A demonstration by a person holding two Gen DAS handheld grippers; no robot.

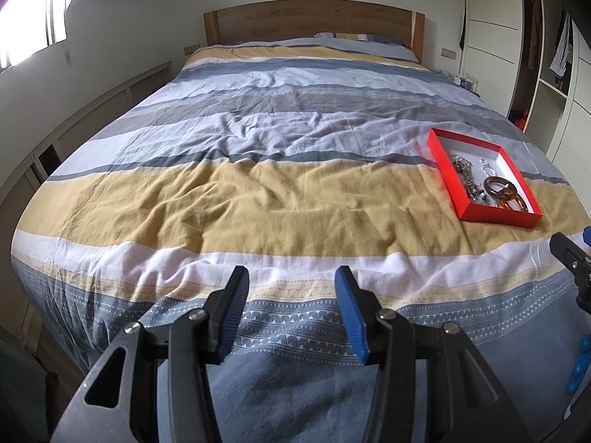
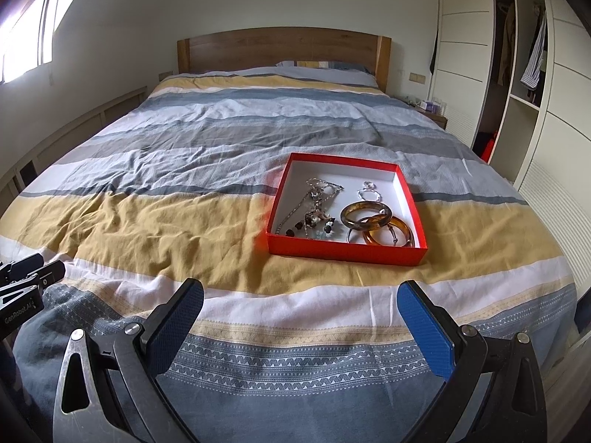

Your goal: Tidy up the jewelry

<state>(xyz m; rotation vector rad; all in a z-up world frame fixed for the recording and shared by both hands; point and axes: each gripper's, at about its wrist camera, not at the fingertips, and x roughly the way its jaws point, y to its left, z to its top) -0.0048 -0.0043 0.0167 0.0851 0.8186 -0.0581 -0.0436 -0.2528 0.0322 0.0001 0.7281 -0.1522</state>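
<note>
A shallow red box (image 2: 347, 253) with a white inside lies on the bed, also in the left wrist view (image 1: 445, 181) at the right. In it lie amber bangles (image 2: 365, 214), a silver bracelet (image 2: 369, 190) and a tangle of chains with dark beads (image 2: 317, 206). My right gripper (image 2: 301, 293) is open and empty, above the foot of the bed, short of the box. My left gripper (image 1: 291, 277) is open and empty, to the left of the box and nearer the bed's foot.
The bed has a striped yellow, grey and white cover (image 2: 184, 214) and a wooden headboard (image 2: 284, 48). An open white wardrobe (image 2: 524, 74) stands at the right. A bedside table (image 2: 432, 110) holds small items. A window (image 1: 29, 29) is at the left.
</note>
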